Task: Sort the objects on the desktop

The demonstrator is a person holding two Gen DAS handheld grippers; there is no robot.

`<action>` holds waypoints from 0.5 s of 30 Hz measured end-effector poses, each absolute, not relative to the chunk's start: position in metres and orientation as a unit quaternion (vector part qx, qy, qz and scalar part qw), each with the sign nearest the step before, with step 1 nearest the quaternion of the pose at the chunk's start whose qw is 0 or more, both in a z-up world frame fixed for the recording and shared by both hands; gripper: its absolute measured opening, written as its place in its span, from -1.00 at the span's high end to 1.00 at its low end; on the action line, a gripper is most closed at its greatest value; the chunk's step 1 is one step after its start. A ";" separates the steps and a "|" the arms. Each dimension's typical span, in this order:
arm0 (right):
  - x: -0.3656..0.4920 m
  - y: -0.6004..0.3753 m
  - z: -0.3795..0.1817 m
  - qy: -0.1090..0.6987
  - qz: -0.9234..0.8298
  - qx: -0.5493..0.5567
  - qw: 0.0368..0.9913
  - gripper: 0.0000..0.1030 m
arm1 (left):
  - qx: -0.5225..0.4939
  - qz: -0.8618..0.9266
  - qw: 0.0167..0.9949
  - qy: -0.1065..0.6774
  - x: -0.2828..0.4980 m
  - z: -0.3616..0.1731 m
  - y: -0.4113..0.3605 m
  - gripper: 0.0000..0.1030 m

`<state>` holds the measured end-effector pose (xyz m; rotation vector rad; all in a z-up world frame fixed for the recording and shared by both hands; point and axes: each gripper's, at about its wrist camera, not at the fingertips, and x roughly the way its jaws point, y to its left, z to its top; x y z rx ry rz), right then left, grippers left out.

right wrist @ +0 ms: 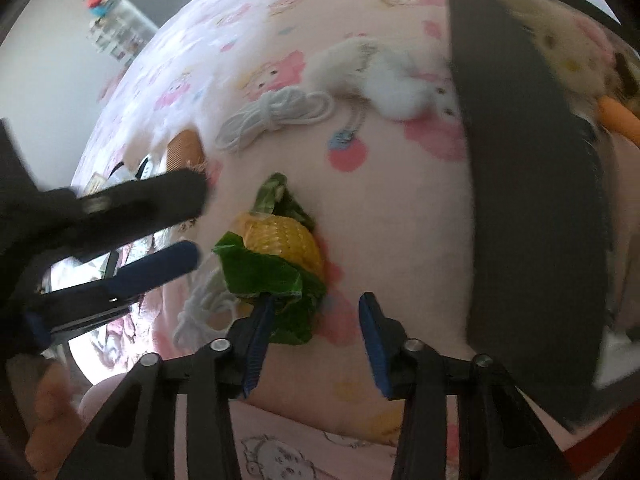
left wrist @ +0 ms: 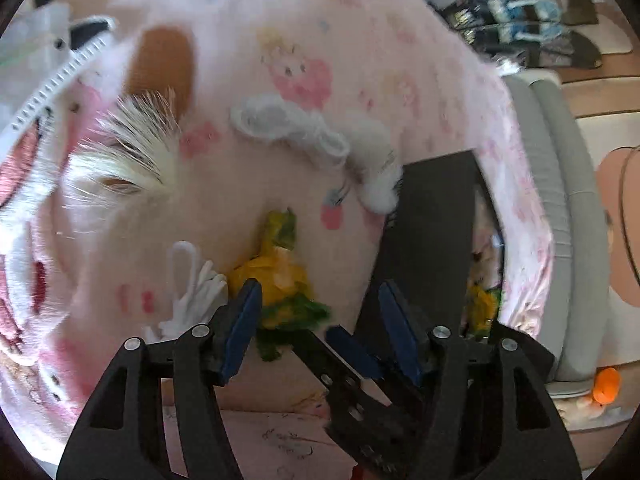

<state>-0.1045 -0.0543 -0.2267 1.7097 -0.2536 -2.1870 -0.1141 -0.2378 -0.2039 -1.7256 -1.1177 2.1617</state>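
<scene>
No readable writing shows anywhere. A toy corn cob [right wrist: 280,240] with green cloth husk lies on a pink cartoon-print bedsheet [right wrist: 400,200], near a dark bin [right wrist: 528,200] at the right edge. The right tongs [right wrist: 316,344] are wide open and empty, one pad touching the husk. The left tongs [left wrist: 316,320] are also open, holding nothing. A white cord bundle [right wrist: 276,118] lies well beyond.
</scene>
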 end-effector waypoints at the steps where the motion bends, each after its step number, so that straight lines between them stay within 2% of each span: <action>1: -0.103 -0.052 -0.227 -0.088 -0.774 0.604 0.171 0.38 | -0.586 0.721 0.071 -0.364 -0.119 -0.209 -0.233 -0.23; 3: -0.101 -0.049 -0.229 -0.082 -0.775 0.605 0.165 0.38 | -0.601 0.713 0.066 -0.355 -0.120 -0.214 -0.229 -0.24; 6: -0.108 -0.053 -0.236 -0.089 -0.759 0.615 0.195 0.33 | -0.607 0.708 0.061 -0.356 -0.118 -0.220 -0.226 -0.46; 10: -0.121 -0.062 -0.241 -0.109 -0.737 0.622 0.241 0.30 | -0.624 0.713 0.043 -0.316 -0.118 -0.222 -0.214 -0.44; 11: -0.123 -0.065 -0.241 -0.108 -0.731 0.625 0.251 0.31 | -0.624 0.714 0.054 -0.313 -0.116 -0.219 -0.212 -0.31; 13: -0.122 -0.067 -0.233 -0.097 -0.735 0.621 0.254 0.40 | -0.613 0.721 0.079 -0.312 -0.106 -0.208 -0.208 -0.17; 15: -0.116 -0.064 -0.216 -0.083 -0.754 0.595 0.265 0.48 | -0.602 0.726 0.084 -0.321 -0.095 -0.199 -0.209 0.17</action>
